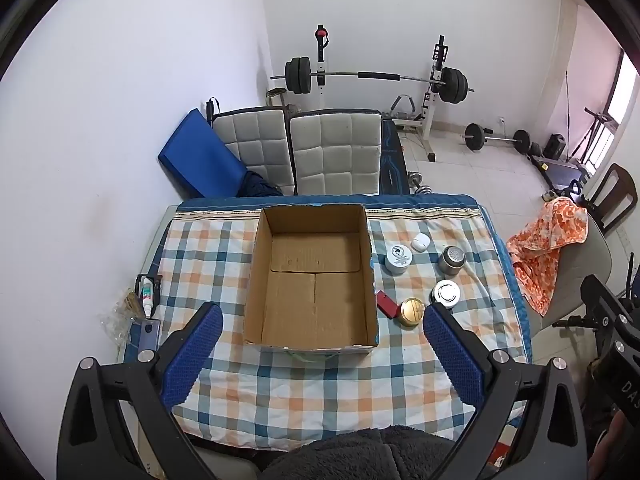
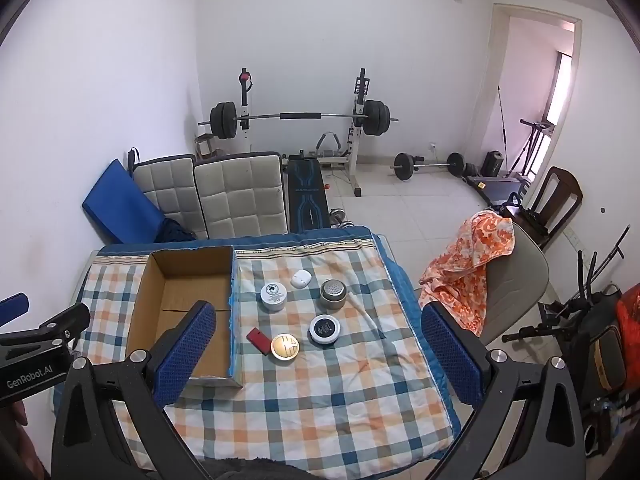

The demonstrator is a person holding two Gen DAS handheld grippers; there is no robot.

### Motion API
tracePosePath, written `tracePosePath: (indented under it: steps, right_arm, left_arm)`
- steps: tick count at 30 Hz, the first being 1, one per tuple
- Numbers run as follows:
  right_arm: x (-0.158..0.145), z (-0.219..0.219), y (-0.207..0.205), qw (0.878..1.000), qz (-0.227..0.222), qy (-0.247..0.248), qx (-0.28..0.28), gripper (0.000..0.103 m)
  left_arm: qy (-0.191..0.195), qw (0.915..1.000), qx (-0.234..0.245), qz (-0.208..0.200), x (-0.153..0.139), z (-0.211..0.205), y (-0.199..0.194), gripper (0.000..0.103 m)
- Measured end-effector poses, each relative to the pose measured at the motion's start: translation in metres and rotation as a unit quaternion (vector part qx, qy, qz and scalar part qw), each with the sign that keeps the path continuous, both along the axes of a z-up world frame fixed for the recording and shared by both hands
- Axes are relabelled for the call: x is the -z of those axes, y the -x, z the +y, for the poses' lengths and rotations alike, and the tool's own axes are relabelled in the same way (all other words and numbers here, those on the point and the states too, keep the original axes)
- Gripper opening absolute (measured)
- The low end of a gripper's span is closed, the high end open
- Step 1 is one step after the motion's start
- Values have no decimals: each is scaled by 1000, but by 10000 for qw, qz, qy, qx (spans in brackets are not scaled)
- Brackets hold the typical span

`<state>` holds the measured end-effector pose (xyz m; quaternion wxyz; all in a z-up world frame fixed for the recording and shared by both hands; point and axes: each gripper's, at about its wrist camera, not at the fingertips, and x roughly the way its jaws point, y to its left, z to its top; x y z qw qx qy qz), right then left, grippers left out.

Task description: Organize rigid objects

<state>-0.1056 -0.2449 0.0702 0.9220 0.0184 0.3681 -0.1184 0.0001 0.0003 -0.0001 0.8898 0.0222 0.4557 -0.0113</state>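
Black left gripper (image 2: 12, 308) reads "GenRobot.AI".

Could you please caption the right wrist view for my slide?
Open right tool above six small items, including a gold tin, beside an empty cardboard box.

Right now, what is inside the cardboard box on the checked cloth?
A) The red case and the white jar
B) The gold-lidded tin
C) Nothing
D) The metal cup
C: the cardboard box shows only its bare floor, while the gold-lidded tin, red case, white jar and metal cup all sit on the cloth to its right.
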Motion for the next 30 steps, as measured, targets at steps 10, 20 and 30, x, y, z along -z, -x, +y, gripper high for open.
tracePosePath:
  steps: [10, 20, 30]
  right_arm:
    - [1, 0, 0, 10000, 19, -10, -12, 103]
    - [2, -2, 2, 10000, 10, 43, -2, 103]
    - [3, 0, -5, 10000, 7, 77, 14, 103]
  left_arm:
    - [-43, 10000, -2, 7, 1, 0, 0, 103]
    - [-41, 10000, 9, 18, -1, -1, 2, 103]
    - [-35, 10000, 16, 6, 0, -4, 2, 103]
